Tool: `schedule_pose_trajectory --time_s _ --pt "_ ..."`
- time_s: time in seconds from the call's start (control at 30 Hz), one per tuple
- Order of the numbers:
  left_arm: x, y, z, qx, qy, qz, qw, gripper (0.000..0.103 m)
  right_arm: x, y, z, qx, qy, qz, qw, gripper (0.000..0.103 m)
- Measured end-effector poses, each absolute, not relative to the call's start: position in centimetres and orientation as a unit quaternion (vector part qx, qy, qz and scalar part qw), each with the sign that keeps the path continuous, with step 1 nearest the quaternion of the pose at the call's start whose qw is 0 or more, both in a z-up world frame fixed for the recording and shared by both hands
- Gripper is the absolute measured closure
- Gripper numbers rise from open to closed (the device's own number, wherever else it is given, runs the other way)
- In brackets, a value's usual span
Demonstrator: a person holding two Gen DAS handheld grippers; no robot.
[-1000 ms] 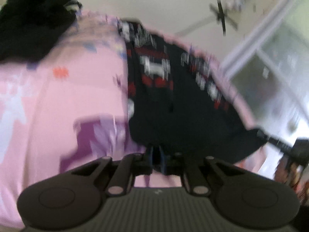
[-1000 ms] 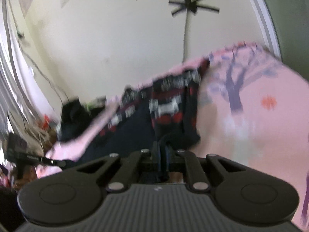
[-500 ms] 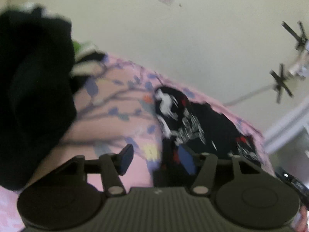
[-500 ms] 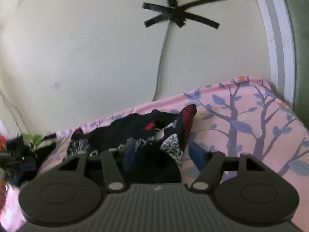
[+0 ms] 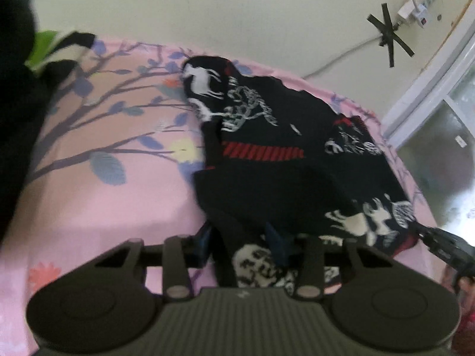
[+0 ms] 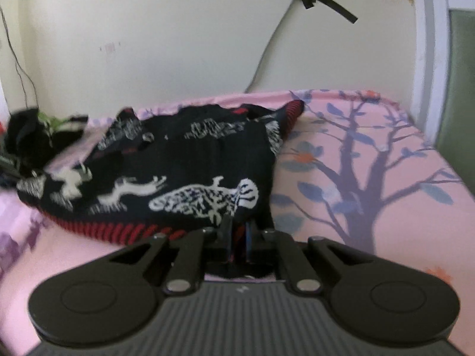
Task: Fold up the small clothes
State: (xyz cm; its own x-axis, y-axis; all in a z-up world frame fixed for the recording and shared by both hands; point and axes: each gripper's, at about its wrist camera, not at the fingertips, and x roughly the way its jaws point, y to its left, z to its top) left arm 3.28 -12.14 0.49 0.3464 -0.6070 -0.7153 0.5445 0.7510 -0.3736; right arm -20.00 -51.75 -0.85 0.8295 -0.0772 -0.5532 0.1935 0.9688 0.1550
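Observation:
A small black knit garment [image 5: 285, 154] with white animal figures and red ribbed trim lies bunched on a pink bed sheet [image 5: 118, 195] printed with trees. In the left wrist view my left gripper [image 5: 240, 243] is open, its blue pads either side of the garment's near edge. In the right wrist view the same garment [image 6: 166, 172] lies ahead and to the left. My right gripper [image 6: 239, 243] is shut on the garment's near red hem, low over the sheet [image 6: 371, 178].
A dark pile of other clothes [image 5: 20, 95] with a green patch lies at the bed's left end; it also shows in the right wrist view [image 6: 32, 130]. A cream wall [image 6: 178, 35] with taped cables is behind. A window frame [image 5: 430, 89] is on the right.
Both grippers let go half a second ago and came down to the near edge. The right gripper has since shut on the hem. The garment now lies doubled over.

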Motion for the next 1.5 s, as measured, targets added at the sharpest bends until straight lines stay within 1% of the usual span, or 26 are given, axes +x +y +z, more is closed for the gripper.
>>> schedule_pose_trajectory --time_s 0.07,0.13,0.2,0.27,0.3,0.33,0.37,0.4,0.57,0.63,0.67,0.7,0.73,0.77,0.8,0.87,0.93,0.97,1.13,1.17,1.2,1.23,1.27,1.3,1.33,1.5 --pt "3.0 -11.0 0.3 -0.044 0.448 -0.342 0.825 0.063 -20.9 -51.3 -0.7 0.090 0.288 -0.075 0.950 0.103" --pt "2.7 -10.2 -0.1 -0.056 0.452 -0.341 0.822 0.055 -21.3 -50.7 -0.5 0.071 0.293 -0.076 0.951 0.103" --pt "2.5 -9.9 -0.2 -0.066 0.451 -0.344 0.821 0.050 -21.6 -49.8 -0.3 0.046 0.298 -0.076 0.950 0.103" --pt "2.2 -9.7 -0.1 -0.079 0.448 -0.354 0.817 0.050 -21.9 -49.5 -0.2 0.033 0.303 -0.076 0.949 0.103" --pt "2.2 -9.8 0.1 -0.084 0.444 -0.357 0.818 0.056 -21.9 -49.6 0.0 0.034 0.304 -0.076 0.949 0.103" --pt "2.0 -9.8 0.2 -0.084 0.438 -0.361 0.819 0.079 -22.0 -49.8 0.1 0.038 0.304 -0.077 0.949 0.103" --pt "1.8 -9.9 0.3 -0.079 0.433 -0.365 0.821 0.095 -22.1 -50.1 0.2 0.043 0.305 -0.077 0.948 0.103" --pt "1.7 -10.0 0.3 -0.071 0.430 -0.365 0.823 0.097 -22.1 -50.3 0.3 0.048 0.305 -0.079 0.948 0.103" --pt "1.2 -10.2 -0.2 -0.017 0.410 -0.347 0.843 0.096 -22.4 -49.4 0.2 0.035 0.316 -0.082 0.945 0.103" --pt "0.4 -10.3 -0.5 0.009 0.392 -0.345 0.853 0.096 -22.6 -49.3 0.6 0.021 0.315 -0.089 0.945 0.103" --pt "-0.2 -10.5 -0.5 0.028 0.379 -0.343 0.859 0.095 -22.7 -49.4 0.9 0.019 0.310 -0.091 0.946 0.100" --pt "-0.8 -10.8 -0.5 0.048 0.366 -0.338 0.866 0.091 -22.9 -49.4 1.4 0.018 0.304 -0.096 0.948 0.093" --pt "-1.3 -10.9 -0.5 0.062 0.357 -0.334 0.870 0.088 -23.2 -49.4 2.0 0.017 0.293 -0.102 0.951 0.090" --pt "-1.5 -10.9 -0.4 0.062 0.356 -0.336 0.870 0.088 -23.4 -49.3 2.7 0.017 0.277 -0.105 0.955 0.083" --pt "-1.4 -10.7 -0.3 0.050 0.363 -0.343 0.865 0.087 -23.5 -49.1 3.4 0.022 0.259 -0.101 0.960 0.080" --pt "-0.6 -10.2 0.1 0.013 0.382 -0.357 0.852 0.080 -23.2 -48.4 4.6 0.038 0.232 -0.078 0.969 0.079" --pt "0.6 -9.6 0.6 -0.032 0.391 -0.360 0.846 0.057 -22.0 -47.1 5.3 0.051 0.212 -0.041 0.975 0.079" --pt "1.2 -9.5 0.7 -0.050 0.393 -0.360 0.844 0.053 -21.2 -46.2 5.5 0.053 0.203 -0.021 0.977 0.079" --pt "4.9 -10.0 -0.2 -0.130 0.431 -0.369 0.813 0.052 -15.7 -40.3 4.8 0.077 0.192 0.095 0.974 0.081" --pt "5.4 -10.2 -0.5 -0.140 0.435 -0.371 0.809 0.054 -14.7 -38.9 4.1 0.076 0.199 0.111 0.971 0.082" --pt "5.7 -10.6 -0.7 -0.143 0.434 -0.370 0.809 0.060 -13.6 -37.8 3.4 0.077 0.213 0.125 0.966 0.082" --pt "5.8 -11.0 -1.0 -0.139 0.430 -0.367 0.813 0.079 -12.5 -37.0 2.4 0.083 0.236 0.138 0.958 0.082" --pt "5.8 -11.5 -1.1 -0.130 0.428 -0.363 0.817 0.089 -11.3 -36.4 1.1 0.099 0.276 0.151 0.944 0.081" --pt "5.8 -11.7 -1.3 -0.123 0.424 -0.360 0.822 0.090 -10.5 -36.2 -0.1 0.114 0.307 0.159 0.931 0.081" --pt "5.6 -11.8 -1.3 -0.123 0.416 -0.362 0.825 0.091 -10.9 -36.5 -0.8 0.132 0.291 0.160 0.934 0.081" --pt "4.6 -11.1 0.3 -0.137 0.353 -0.397 0.836 0.092 -11.4 -39.3 -2.3 0.240 0.273 0.182 0.914 0.083"
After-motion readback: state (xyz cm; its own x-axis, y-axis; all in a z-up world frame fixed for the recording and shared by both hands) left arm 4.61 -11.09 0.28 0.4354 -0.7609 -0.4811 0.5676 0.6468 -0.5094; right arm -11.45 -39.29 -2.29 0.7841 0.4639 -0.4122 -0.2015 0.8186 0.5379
